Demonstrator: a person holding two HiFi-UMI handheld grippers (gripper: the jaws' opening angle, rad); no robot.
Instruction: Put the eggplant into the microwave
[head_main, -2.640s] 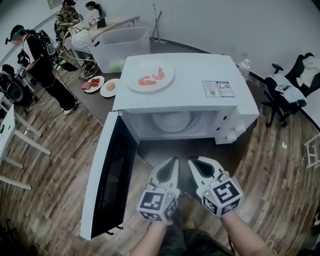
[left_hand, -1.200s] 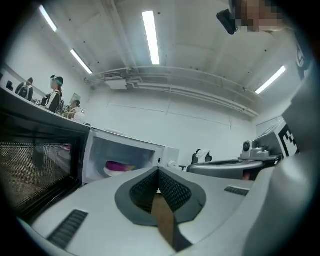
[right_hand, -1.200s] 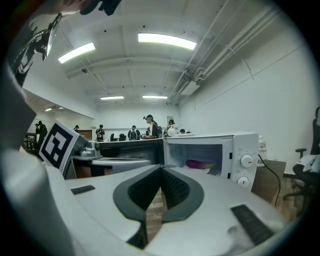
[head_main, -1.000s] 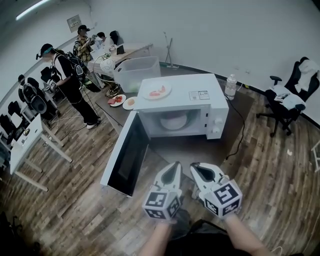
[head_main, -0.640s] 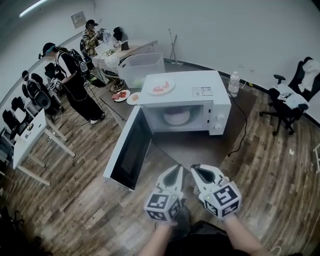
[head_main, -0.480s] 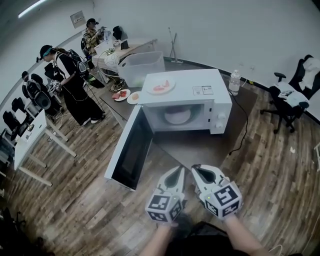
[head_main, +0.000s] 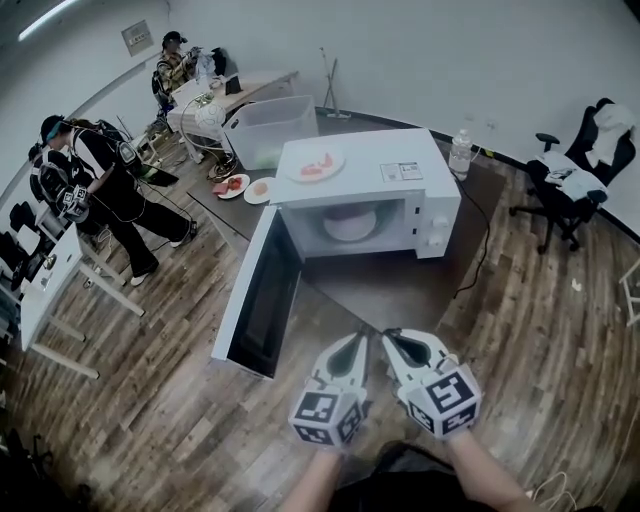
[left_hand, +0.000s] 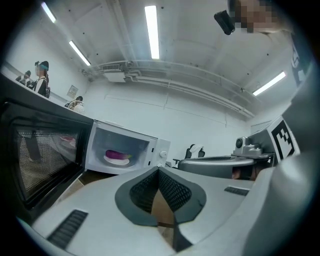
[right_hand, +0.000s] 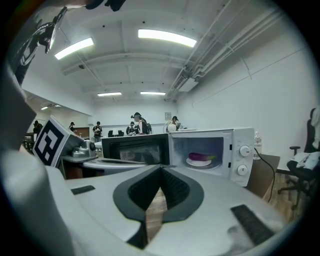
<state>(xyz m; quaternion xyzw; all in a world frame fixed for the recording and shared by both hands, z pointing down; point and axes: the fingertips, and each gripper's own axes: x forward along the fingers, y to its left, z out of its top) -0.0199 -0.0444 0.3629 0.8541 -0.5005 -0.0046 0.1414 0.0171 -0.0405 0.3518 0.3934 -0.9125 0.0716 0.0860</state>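
Note:
The white microwave (head_main: 390, 180) stands on a dark table with its door (head_main: 262, 300) swung wide open to the left. Inside, a purple eggplant (head_main: 350, 216) lies on a white plate; it also shows as the eggplant (left_hand: 117, 155) in the left gripper view and the eggplant (right_hand: 202, 156) in the right gripper view. My left gripper (head_main: 357, 339) and right gripper (head_main: 390, 336) hang side by side well in front of the microwave, near the table's front corner. Both are shut with nothing between the jaws, as seen at the left gripper (left_hand: 159, 170) and the right gripper (right_hand: 161, 168).
A plate of pink food (head_main: 314, 163) sits on the microwave's top. Behind it are a clear bin (head_main: 268, 125) and two small plates (head_main: 243, 187). A water bottle (head_main: 460, 152), a power cable (head_main: 481, 250) and an office chair (head_main: 575, 180) are at right. People (head_main: 100, 185) stand at left.
The microwave now looks smaller and farther off than 2.6 s ago; both grippers have drawn back from it, still shut. The person at left has walked further left.

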